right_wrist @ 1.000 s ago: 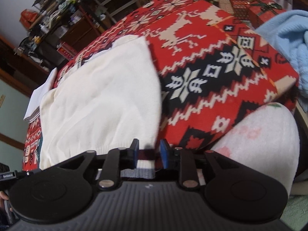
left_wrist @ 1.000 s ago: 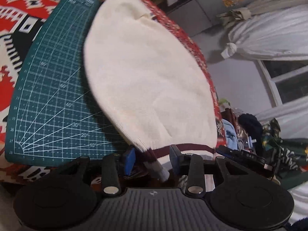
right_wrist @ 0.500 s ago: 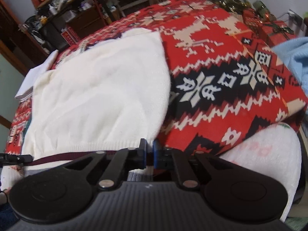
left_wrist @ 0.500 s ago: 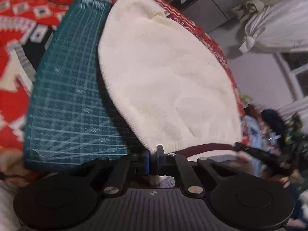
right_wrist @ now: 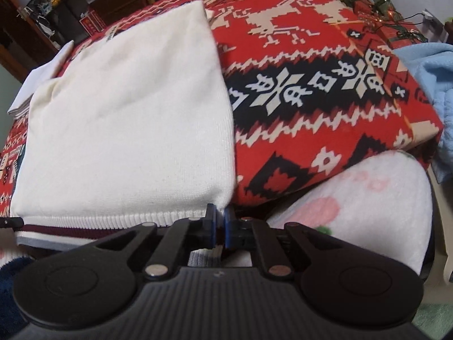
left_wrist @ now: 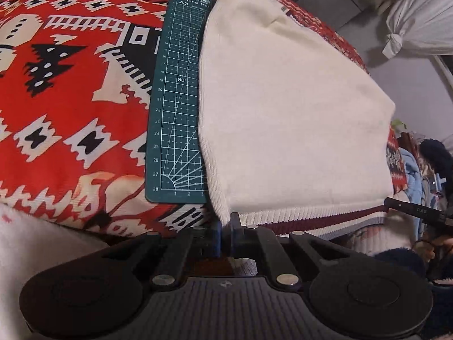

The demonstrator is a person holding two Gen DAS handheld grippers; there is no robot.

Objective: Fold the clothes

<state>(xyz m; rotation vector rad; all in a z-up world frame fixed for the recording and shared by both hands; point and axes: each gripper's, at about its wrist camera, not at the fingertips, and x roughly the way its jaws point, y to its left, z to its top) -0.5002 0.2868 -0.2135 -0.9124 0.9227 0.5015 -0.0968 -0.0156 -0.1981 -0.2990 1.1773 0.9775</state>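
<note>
A cream knit sweater (left_wrist: 288,107) with a maroon and grey striped hem (left_wrist: 320,219) lies folded lengthwise on a red patterned cloth (left_wrist: 56,90). My left gripper (left_wrist: 225,226) is shut on the hem's near left corner. In the right wrist view the same sweater (right_wrist: 127,124) stretches away from me, and my right gripper (right_wrist: 219,226) is shut on the hem's near right corner. The hem (right_wrist: 93,223) is stretched between the two grippers at the table's near edge.
A green cutting mat (left_wrist: 178,107) lies under the sweater's left edge. A light blue blanket (right_wrist: 430,76) sits at the far right. A white fleece with pink print (right_wrist: 368,204) hangs below the table edge. Cluttered shelves (right_wrist: 85,2) stand behind.
Both grippers went from open around the hem to shut on its corners. The left view has swung right, showing more of the red cloth; the hem is now pulled taut.
</note>
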